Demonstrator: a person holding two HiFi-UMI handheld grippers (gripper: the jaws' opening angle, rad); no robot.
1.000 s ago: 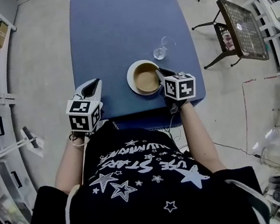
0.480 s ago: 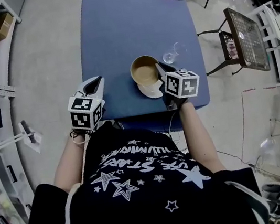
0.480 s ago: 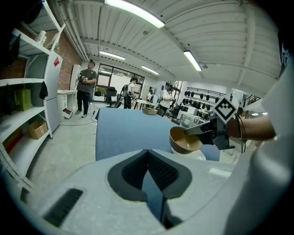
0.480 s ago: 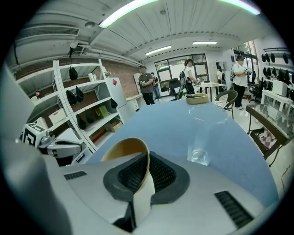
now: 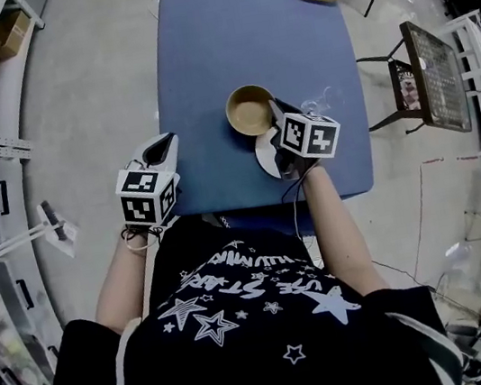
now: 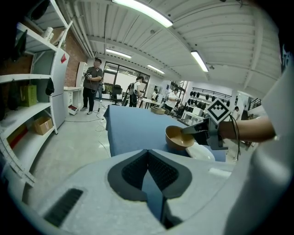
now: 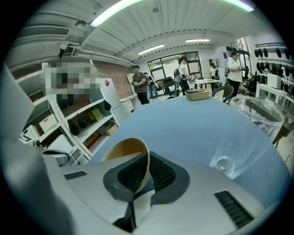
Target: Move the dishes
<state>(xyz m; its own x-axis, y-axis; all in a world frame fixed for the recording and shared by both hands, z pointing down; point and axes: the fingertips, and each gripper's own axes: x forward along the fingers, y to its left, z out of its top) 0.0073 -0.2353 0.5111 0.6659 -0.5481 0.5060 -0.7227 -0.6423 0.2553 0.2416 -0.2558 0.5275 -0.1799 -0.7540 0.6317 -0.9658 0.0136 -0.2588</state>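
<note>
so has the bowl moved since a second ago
Yes. The bowl, gripped by the right gripper, has come off the white plate to beyond its far edge.

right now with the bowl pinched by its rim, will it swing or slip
Probably stiff: the bowl shows no bend though the right gripper pinches just one side of the rim. Held off-centre like that, it may pivot downward in the jaws. Its wall looks smooth, so it could slip if swung quickly.
</note>
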